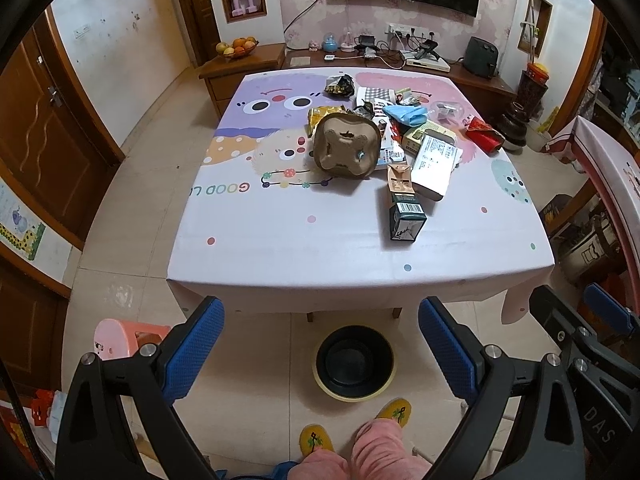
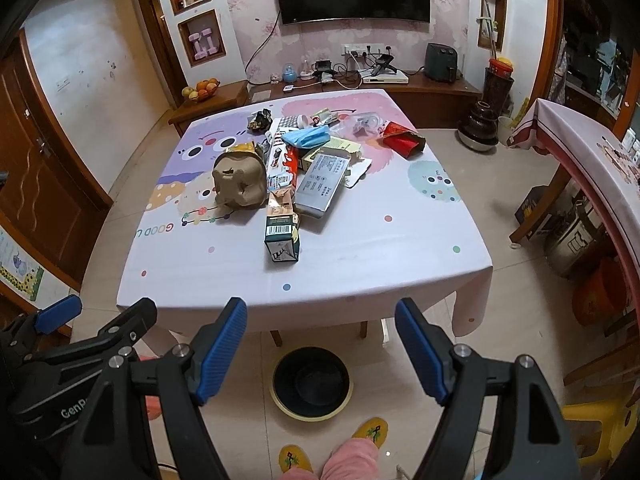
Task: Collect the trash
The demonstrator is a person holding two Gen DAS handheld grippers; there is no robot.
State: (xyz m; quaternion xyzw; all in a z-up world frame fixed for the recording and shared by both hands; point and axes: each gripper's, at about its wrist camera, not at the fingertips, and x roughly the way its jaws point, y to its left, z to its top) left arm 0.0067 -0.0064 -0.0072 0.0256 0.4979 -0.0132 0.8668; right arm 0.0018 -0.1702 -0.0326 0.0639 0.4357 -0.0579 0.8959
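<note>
A pile of trash lies on the table (image 1: 280,248) (image 2: 380,256): a brown pulp cup carrier (image 1: 346,146) (image 2: 240,182), a dark green carton (image 1: 406,218) (image 2: 281,240), a white box (image 1: 434,164) (image 2: 322,180), a blue bag (image 1: 406,114) (image 2: 306,136), a red packet (image 1: 484,136) (image 2: 404,140) and several wrappers. A black bin (image 1: 354,362) (image 2: 311,380) stands on the floor at the table's near edge. My left gripper (image 1: 320,344) and right gripper (image 2: 320,344) are open and empty, held side by side above the bin, short of the table.
A pink stool (image 1: 120,334) stands at the left. A yellow stool (image 2: 596,420) and a second covered table (image 2: 580,140) are at the right. A TV cabinet (image 2: 420,84) runs along the far wall. My slippered feet (image 2: 332,444) are below.
</note>
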